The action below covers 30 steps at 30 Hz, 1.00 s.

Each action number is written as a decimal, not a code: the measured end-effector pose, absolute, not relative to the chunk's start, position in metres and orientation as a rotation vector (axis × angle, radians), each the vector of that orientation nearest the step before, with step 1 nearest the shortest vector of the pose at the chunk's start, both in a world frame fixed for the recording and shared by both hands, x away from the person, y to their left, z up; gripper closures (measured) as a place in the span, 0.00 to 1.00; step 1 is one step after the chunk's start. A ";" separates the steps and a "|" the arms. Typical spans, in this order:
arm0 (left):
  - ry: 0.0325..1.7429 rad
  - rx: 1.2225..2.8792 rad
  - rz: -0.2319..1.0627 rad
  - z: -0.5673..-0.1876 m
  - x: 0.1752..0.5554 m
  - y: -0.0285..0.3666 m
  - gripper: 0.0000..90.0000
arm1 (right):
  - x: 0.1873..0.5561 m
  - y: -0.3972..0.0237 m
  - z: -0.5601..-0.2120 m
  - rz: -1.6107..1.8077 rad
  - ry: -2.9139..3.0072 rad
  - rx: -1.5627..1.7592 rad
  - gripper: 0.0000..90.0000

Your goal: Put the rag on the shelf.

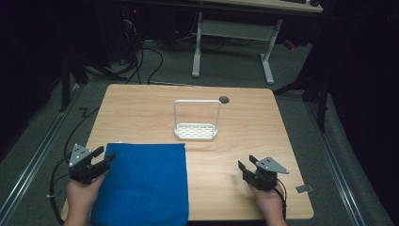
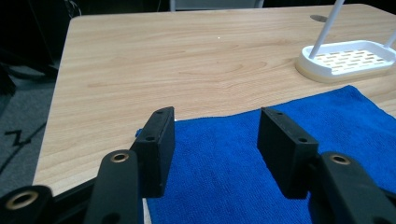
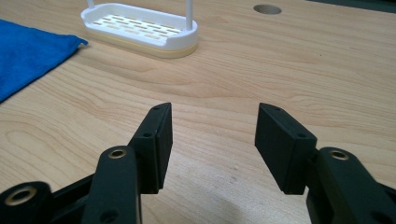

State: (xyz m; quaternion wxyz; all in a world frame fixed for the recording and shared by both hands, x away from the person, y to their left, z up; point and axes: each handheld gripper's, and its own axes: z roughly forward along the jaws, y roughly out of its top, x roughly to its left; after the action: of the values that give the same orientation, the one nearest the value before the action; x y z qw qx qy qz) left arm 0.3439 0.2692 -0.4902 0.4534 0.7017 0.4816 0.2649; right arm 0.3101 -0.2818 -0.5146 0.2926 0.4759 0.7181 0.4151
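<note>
Now both jaws wide apart, empty: left gripper [image 1: 101,157] over blue cloth [image 1: 141,183], right gripper [image 1: 248,165] above table [image 1: 141,113].

Table [image 1: 141,113] evenly lit — surroundings dark, high view soft.

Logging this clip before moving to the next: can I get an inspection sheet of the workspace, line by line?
Surface: wooden table, with a round hole near the far edge.
Job's things: folded blue cloth flat at the near left edge, under the left gripper's jaws.
Clutter: white slotted rack with a tall hoop handle, mid-table, apart from the cloth.
Grippers: left gripper open over the cloth's left edge; right gripper open above bare wood, holding nothing.
Cables: black cable trailing from the left gripper; more on the floor beyond the table.
Surroundings: dark room, white desk frame behind.
</note>
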 end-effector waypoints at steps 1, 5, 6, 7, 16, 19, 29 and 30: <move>1.189 1.732 0.654 -0.490 0.344 0.269 0.52 | 0.310 -0.282 -0.515 1.106 1.913 1.268 0.52; 1.196 1.726 0.673 -0.491 0.341 0.273 0.51 | 0.307 -0.281 -0.515 1.112 1.918 1.267 0.51; 1.196 1.726 0.680 -0.491 0.340 0.274 0.51 | 0.306 -0.280 -0.515 1.119 1.917 1.271 0.50; 1.200 1.732 0.686 -0.492 0.340 0.274 0.49 | 0.307 -0.280 -0.514 1.128 1.916 1.278 0.50; 1.219 1.735 0.690 -0.494 0.341 0.277 0.46 | 0.309 -0.275 -0.516 1.124 1.929 1.281 0.49; 1.222 1.734 0.693 -0.494 0.341 0.277 0.46 | 0.309 -0.275 -0.516 1.125 1.931 1.280 0.50; 1.234 1.726 0.697 -0.493 0.338 0.277 0.46 | 0.309 -0.276 -0.517 1.129 1.945 1.272 0.50; 1.235 1.726 0.700 -0.492 0.336 0.277 0.46 | 0.309 -0.275 -0.517 1.130 1.948 1.271 0.50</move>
State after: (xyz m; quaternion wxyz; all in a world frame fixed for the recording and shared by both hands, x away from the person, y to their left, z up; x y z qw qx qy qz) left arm 0.3361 0.2774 -0.4920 0.4380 0.6944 0.4968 0.2814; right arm 0.3094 -0.2755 -0.5168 0.2745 0.4727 0.7244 0.4201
